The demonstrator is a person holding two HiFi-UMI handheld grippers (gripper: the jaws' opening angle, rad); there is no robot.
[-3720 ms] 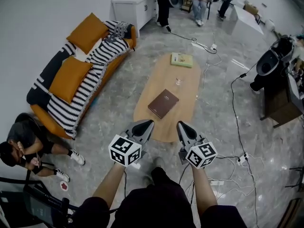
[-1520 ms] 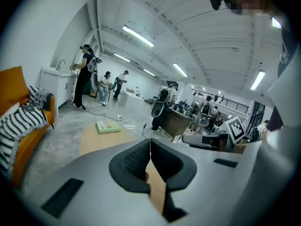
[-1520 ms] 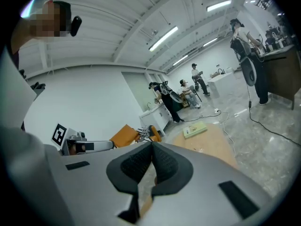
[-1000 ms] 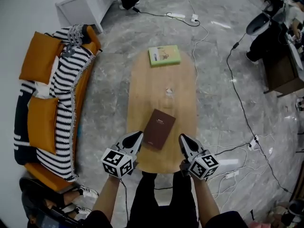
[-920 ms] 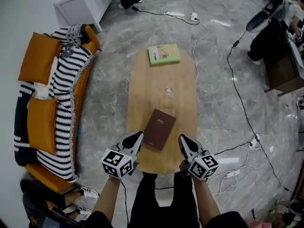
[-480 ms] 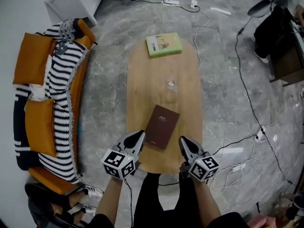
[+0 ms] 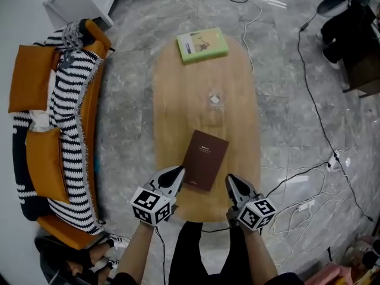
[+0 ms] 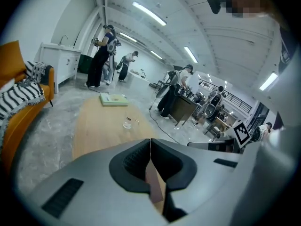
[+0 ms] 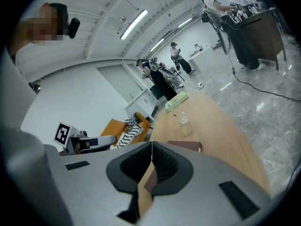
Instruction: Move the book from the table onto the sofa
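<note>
Head view: two hand-held grippers flank a brown book at the near end of an oval wooden surface (image 7: 175,100).

At far left, an orange sofa (image 7: 93,108) draped in a striped throw (image 7: 68,111) stands apart from the surface on a marble floor. The left gripper (image 7: 177,172) has its jaws pressed together on nothing, the tip just beside the near left corner of the brown book (image 7: 205,159). The book lies flat and closed on the surface, well apart from the sofa. Beyond it stands a small glass (image 7: 215,100), and a green book (image 7: 202,45) lies at the far end. The right gripper (image 7: 231,180) is also closed and empty, near the brown book's right edge. Cables (image 7: 309,117) trail over the floor at right.
</note>
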